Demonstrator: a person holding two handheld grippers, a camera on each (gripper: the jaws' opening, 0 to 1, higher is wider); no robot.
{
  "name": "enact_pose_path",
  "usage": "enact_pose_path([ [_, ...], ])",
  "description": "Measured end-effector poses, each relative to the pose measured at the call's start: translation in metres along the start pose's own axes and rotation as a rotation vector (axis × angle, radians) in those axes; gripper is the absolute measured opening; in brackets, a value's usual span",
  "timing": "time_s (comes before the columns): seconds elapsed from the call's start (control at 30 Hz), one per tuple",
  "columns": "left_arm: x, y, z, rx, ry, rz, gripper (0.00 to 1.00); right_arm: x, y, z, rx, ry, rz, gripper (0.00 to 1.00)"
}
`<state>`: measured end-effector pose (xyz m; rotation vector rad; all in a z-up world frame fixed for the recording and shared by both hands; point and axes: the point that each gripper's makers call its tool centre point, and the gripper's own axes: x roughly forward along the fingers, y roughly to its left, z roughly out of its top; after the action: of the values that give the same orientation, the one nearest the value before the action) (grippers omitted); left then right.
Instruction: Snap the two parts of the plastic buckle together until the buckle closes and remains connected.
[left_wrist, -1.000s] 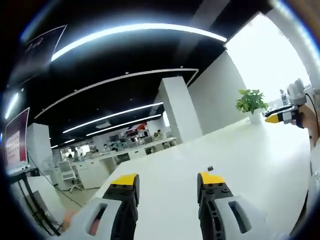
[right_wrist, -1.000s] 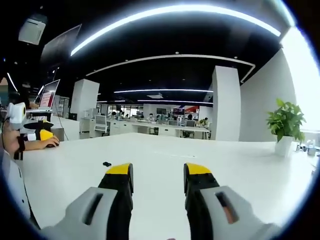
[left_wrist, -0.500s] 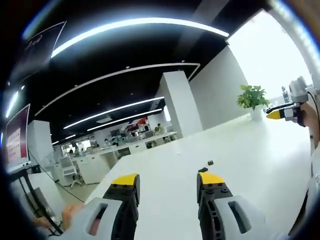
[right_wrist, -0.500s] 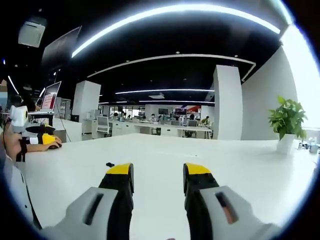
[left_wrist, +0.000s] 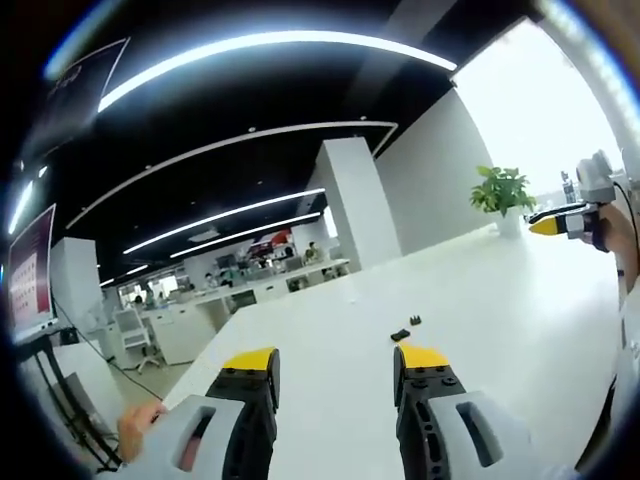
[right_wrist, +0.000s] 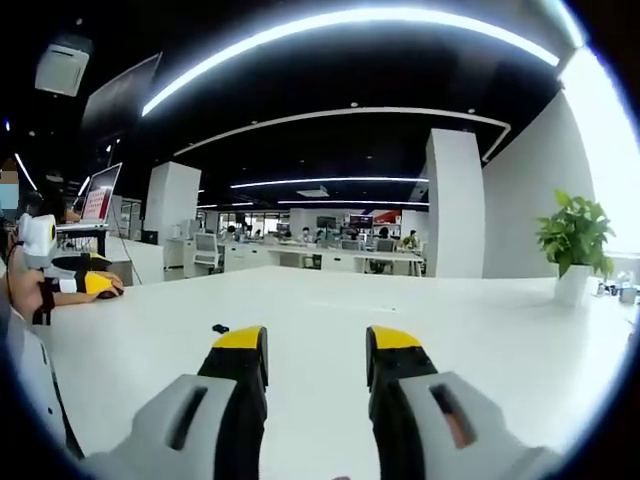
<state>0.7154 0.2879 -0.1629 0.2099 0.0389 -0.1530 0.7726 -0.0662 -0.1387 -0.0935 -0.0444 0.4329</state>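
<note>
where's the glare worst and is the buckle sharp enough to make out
Left gripper view: window by the plant blows out white; buckle parts are tiny dark specks on the table. Right gripper view: right edge glares; ceiling strips bend from fisheye.

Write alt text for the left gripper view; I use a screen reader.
The left claw hangs open and empty over a white table, with two small black buckle parts lying apart just beyond its tips. The right claw and a potted plant show at far right.
</note>
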Motion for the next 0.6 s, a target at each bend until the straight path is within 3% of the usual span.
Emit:
enact_pose_path([
  [0.6,0.0016,-0.0037,0.0034,0.002,-0.002,-0.012,0.46,0.0055,0.0019,-0.0001,-0.012,-0.001,0.009,0.40],
])
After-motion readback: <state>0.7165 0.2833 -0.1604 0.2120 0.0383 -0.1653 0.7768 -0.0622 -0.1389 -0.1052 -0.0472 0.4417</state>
